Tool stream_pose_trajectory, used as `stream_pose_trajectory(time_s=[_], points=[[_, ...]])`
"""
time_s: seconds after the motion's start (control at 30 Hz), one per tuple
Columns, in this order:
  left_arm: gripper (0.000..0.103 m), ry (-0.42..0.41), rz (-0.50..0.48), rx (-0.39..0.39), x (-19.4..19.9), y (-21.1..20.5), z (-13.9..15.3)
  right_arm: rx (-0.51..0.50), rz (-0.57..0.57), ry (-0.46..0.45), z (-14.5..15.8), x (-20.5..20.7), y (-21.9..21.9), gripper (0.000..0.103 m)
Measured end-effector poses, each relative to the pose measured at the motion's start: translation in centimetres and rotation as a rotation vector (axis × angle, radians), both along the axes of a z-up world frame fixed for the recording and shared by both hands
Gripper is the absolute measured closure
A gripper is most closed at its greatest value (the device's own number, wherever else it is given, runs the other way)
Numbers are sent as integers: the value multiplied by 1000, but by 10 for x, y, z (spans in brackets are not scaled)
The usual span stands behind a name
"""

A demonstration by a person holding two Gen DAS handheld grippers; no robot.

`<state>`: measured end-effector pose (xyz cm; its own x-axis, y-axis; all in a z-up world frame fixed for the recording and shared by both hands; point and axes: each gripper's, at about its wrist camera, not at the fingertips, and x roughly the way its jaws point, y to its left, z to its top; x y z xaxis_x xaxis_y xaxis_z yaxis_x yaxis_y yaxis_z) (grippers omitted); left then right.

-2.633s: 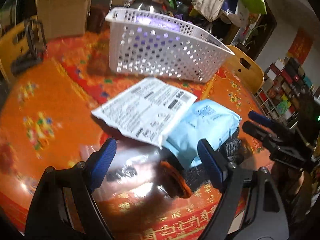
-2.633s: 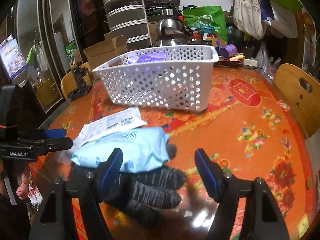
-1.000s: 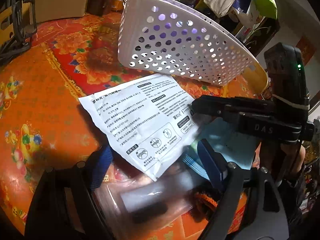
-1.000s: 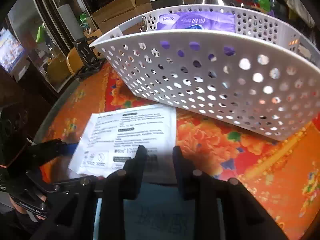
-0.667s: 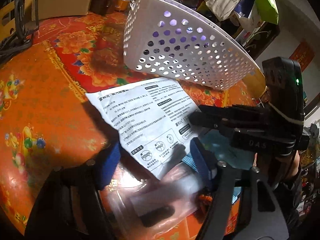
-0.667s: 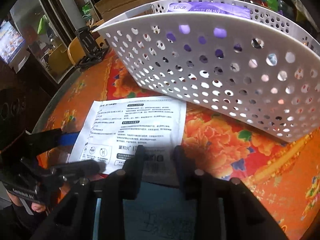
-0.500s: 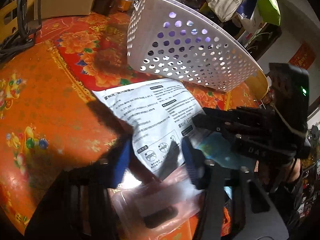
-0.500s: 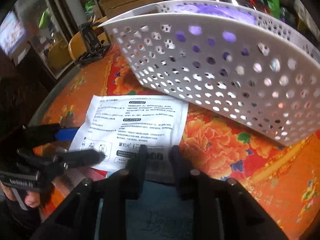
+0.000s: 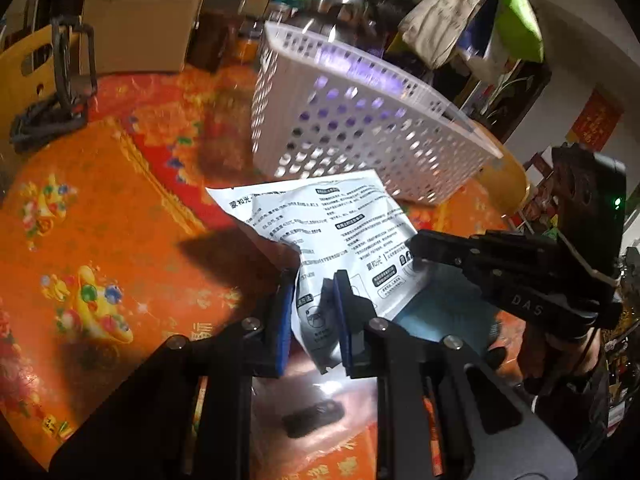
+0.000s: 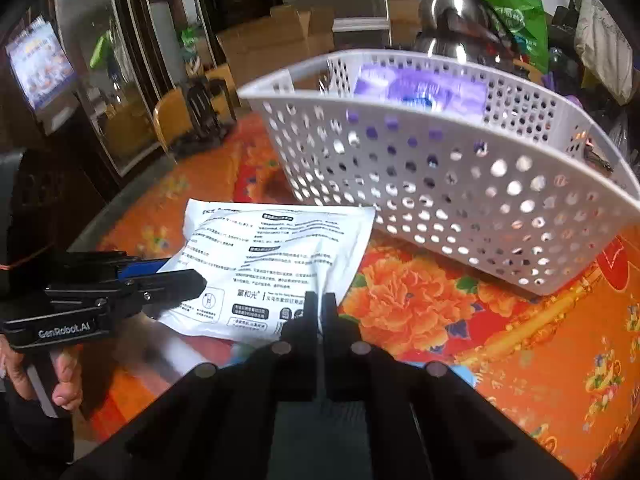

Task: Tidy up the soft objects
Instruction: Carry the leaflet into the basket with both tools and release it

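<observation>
A flat white packet (image 9: 340,224) printed with black text hangs just above the orange tablecloth, in front of a white perforated basket (image 9: 360,128). My left gripper (image 9: 314,280) is closing, and its blue pads pinch the packet's near corner. My right gripper (image 10: 320,304) is shut on the packet's (image 10: 272,256) near edge. In the right wrist view the left gripper (image 10: 176,280) reaches in from the left. A purple pack (image 10: 420,88) lies in the basket (image 10: 460,184). A light blue pack (image 9: 440,308) and a clear plastic bag (image 9: 312,412) lie under the packet.
A cardboard box (image 9: 140,20) and a steel kettle (image 10: 452,12) stand behind the basket. A yellow wooden chair back (image 9: 500,176) rises past the table's right edge. A black clamp-like tool (image 9: 60,92) sits at the far left. A hand (image 10: 64,380) holds the left gripper's handle.
Both grippers have closed on the white packet, left at its corner, right at its edge. Both hands have risen a little and the packet has lifted off the pile.
</observation>
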<state>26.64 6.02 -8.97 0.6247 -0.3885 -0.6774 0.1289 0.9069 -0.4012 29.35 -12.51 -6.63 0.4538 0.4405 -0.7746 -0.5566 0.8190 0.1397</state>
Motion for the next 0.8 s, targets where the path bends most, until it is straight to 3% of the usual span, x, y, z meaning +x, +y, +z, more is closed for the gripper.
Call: stream_pose_trajectory(time_s=[0.47, 0.8], points=[[86, -189, -31, 65, -43, -18, 88, 68, -11, -195, 80, -49, -18, 102], [87, -258, -92, 97, 7, -48, 157, 63, -80, -285, 139, -34, -40, 102]])
